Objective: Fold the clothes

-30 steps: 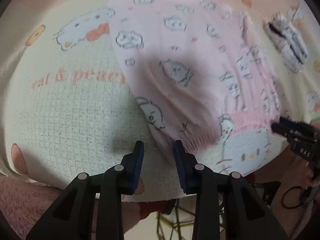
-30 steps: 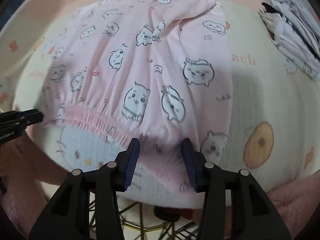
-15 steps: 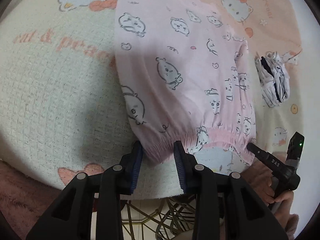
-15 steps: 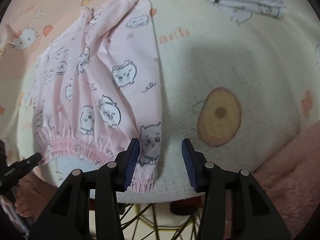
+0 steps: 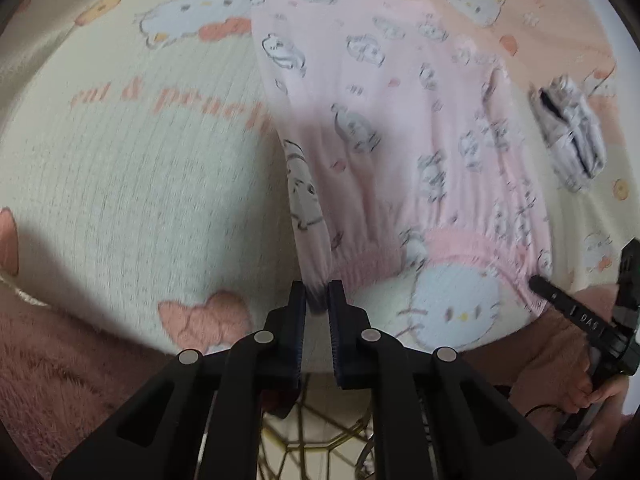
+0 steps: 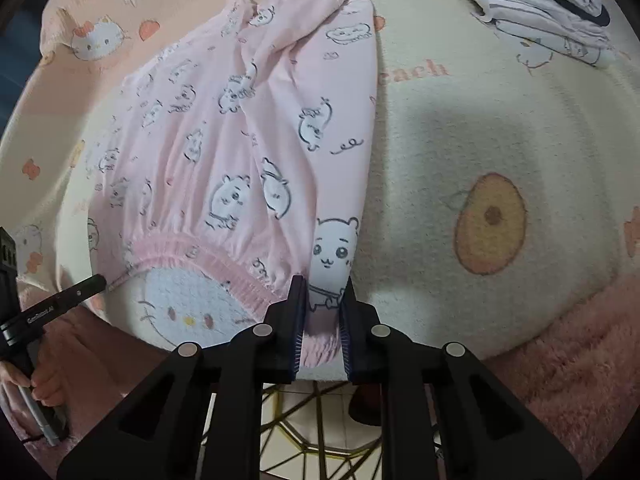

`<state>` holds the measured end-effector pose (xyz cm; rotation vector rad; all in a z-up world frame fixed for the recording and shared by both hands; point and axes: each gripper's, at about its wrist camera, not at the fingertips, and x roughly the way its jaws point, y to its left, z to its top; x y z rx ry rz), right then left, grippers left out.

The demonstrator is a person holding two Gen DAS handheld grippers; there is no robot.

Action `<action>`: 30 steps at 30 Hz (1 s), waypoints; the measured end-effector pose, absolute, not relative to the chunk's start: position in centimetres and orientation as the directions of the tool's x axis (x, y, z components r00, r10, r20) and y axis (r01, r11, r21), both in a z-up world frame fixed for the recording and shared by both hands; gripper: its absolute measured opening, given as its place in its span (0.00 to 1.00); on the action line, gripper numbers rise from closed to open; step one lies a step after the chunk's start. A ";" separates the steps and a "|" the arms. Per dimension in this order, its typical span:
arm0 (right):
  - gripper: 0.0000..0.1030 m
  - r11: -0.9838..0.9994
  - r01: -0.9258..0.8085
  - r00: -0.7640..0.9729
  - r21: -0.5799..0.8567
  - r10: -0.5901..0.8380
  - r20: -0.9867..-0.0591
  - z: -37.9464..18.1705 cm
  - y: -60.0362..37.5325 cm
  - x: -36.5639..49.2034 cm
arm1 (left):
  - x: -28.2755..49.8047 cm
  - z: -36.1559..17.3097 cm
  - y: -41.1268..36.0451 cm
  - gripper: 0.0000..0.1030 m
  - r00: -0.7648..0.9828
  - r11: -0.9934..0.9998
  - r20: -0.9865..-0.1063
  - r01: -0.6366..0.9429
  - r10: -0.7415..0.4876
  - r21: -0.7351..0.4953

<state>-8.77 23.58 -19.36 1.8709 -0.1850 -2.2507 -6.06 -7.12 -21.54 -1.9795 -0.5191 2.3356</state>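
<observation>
The left gripper (image 5: 317, 300) is nearly closed, pinching one corner of the elastic waistband (image 5: 452, 240). The right gripper (image 6: 323, 300) is narrowly parted, clamped on the opposite waistband corner. The pink printed trousers (image 6: 248, 128) lie flat on the cartoon blanket (image 6: 500, 140). Folded white clothes (image 6: 540, 12) sit beyond.

Both the left hand-held gripper (image 5: 317, 300) and right hand-held gripper (image 6: 323, 300) have closed onto the pink garment's (image 6: 256, 128) waistband corners.
</observation>
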 end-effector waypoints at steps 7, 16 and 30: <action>0.25 -0.980 0.074 -0.219 0.186 -0.198 -0.955 -18.4 23.3 -8.4 | -6.8 -20.6 -6.1 0.14 -0.201 -0.957 -0.957 0.156 0.210 -0.243; 0.30 -0.981 0.116 -0.323 0.154 -0.184 -0.928 -17.2 25.6 -10.9 | -10.6 -19.0 -1.0 0.17 -0.267 -0.985 -0.948 -0.048 0.175 -0.168; 0.39 -0.976 0.111 -0.297 0.189 -0.214 -0.930 -15.8 30.4 -22.3 | -19.3 -15.0 2.7 0.20 -0.350 -0.963 -0.903 -0.193 0.248 -0.189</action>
